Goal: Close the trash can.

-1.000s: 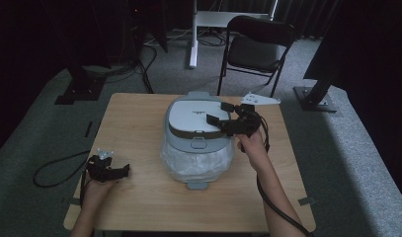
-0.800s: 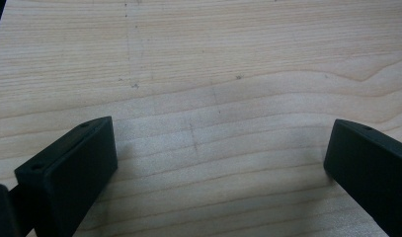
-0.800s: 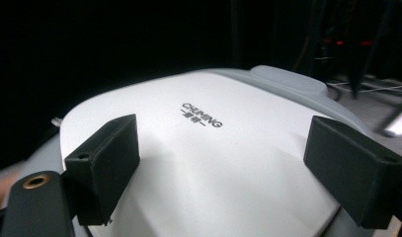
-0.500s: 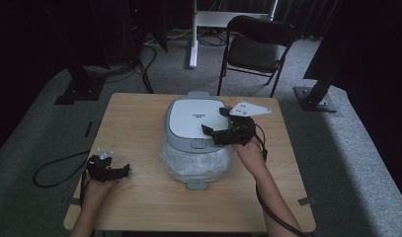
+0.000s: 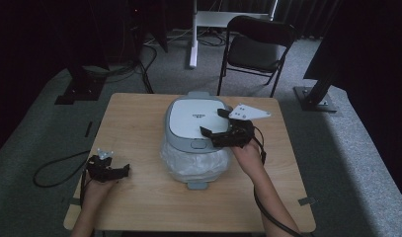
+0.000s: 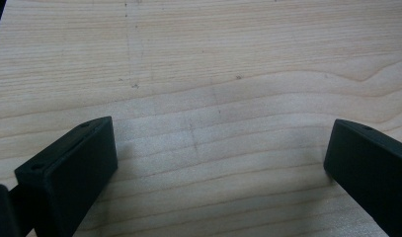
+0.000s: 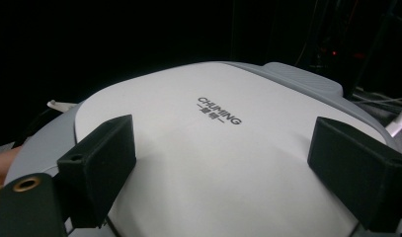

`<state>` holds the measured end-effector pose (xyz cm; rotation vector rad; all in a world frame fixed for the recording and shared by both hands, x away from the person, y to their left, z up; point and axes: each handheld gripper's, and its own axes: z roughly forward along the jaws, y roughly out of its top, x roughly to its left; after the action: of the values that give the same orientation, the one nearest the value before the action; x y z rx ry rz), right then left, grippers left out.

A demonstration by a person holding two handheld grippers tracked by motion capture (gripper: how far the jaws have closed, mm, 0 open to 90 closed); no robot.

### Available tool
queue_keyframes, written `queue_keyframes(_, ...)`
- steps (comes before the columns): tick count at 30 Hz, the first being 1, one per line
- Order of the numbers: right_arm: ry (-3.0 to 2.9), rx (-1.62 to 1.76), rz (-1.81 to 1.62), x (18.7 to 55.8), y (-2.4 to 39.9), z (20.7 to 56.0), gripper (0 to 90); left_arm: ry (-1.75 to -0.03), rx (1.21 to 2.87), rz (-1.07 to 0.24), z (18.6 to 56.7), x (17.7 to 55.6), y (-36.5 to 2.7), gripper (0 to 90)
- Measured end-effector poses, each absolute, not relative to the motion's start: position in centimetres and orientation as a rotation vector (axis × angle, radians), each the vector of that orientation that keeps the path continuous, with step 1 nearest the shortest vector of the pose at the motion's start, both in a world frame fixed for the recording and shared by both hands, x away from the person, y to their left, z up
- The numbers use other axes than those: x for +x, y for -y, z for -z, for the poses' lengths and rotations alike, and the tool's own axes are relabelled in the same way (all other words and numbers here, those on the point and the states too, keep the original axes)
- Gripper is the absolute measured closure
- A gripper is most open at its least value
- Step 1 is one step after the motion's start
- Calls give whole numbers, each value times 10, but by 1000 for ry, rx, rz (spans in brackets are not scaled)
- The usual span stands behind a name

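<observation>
Cooker [image 5: 196, 126] mid worktop [image 5: 134, 123], lid [image 7: 223, 148] down. Right tool [image 5: 213, 126] over lid's right edge, jaws wide, empty. Left tool [image 5: 120, 171] low at near-left worktop, jaws wide, empty.

The high view is dim, its surroundings sinking into black, while the worktop [image 6: 213, 64] under the left tool [image 6: 221, 163] is evenly lit with soft shadows and blurred near jaws.

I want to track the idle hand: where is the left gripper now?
In the high view, the left gripper rests at the table's near left corner, apart from the cooker.
</observation>
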<state>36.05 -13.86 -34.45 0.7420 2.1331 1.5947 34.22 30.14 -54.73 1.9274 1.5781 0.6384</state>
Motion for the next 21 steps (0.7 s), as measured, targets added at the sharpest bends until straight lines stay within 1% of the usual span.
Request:
queue_keyframes(3,-2152,727,-1537,358,135,344,110,-1579,1927,-638,547,342,-301,7)
queue_keyframes(11,-2131,738,-1562,356,135,346,109,-1579,1927,-638,547,342,-301,7)
queue_keyframes(21,-1975,809,-1564,349,161,342,109,-1578,1927,-639,547,342,-301,7)
